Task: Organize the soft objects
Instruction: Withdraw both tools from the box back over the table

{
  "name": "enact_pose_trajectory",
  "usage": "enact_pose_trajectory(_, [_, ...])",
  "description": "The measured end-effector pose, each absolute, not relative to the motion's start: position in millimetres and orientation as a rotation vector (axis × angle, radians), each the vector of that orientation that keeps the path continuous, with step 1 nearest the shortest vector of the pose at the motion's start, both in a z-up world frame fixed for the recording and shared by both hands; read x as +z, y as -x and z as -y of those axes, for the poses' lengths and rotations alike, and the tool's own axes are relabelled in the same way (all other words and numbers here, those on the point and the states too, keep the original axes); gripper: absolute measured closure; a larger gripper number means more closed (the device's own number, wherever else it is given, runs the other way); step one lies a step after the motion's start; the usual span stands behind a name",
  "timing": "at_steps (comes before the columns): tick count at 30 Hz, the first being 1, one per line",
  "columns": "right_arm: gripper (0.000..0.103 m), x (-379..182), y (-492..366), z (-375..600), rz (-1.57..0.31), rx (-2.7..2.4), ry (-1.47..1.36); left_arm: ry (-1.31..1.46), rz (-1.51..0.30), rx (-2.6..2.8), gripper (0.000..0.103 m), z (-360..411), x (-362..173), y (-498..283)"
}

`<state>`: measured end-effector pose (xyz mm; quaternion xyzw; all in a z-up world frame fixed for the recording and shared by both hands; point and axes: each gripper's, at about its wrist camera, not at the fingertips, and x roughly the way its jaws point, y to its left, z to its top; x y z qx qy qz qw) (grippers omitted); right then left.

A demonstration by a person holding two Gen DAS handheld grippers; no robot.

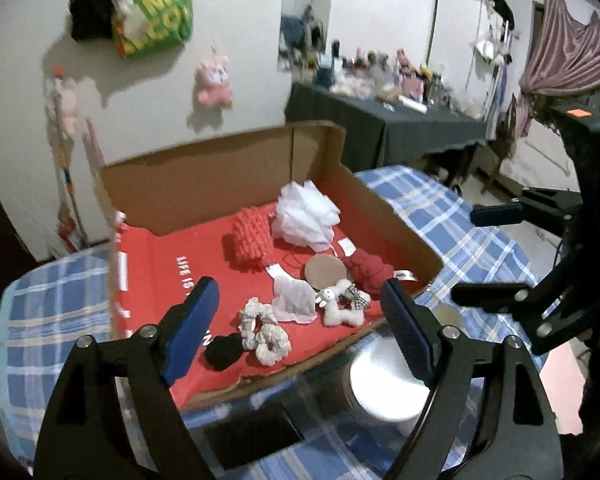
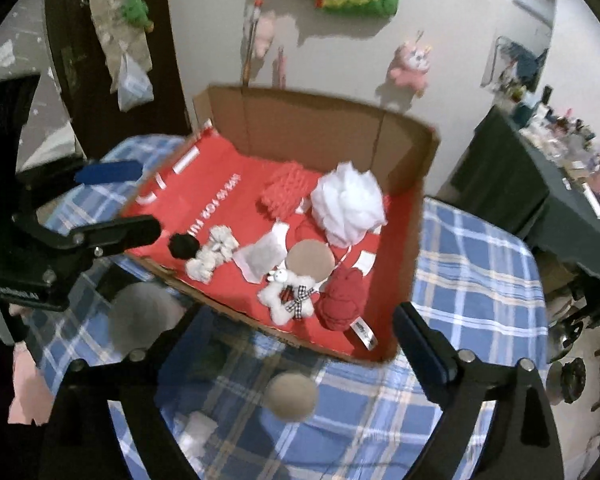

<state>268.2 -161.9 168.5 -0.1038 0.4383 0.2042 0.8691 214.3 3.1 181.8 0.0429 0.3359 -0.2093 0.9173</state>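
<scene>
Both the left gripper (image 1: pixel 296 320) and right gripper (image 2: pixel 292 356) are hanging wide and empty over the cardboard box (image 1: pixel 204 184) of soft things, apparently between picks; choosing the next item is pending

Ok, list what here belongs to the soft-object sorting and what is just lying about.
Job:
box
white pouf
pink roll
red bundle
plush toy
scrunchies
black scrunchie

Lying about:
green bag on the wall
pink plush on the wall
cluttered table
curtain
</scene>
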Motion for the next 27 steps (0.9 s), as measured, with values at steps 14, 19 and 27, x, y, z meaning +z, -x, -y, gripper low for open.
enact_pose_trajectory(14, [0.000,210,-127,190,-0.579,0.316,0.133,-0.031,-0.399,-0.319,0.006,-20,192,-72])
enact_pose_trajectory(19, [0.000,196,-87,193,-0.492,0.209,0.150,0.002,-0.386,-0.300,0.006,-18,170,-47])
enact_pose_trajectory(27, [0.000,144,-56,193,-0.440,0.148,0.095,0.031,-0.471,-0.211,0.006,-14,114,-45])
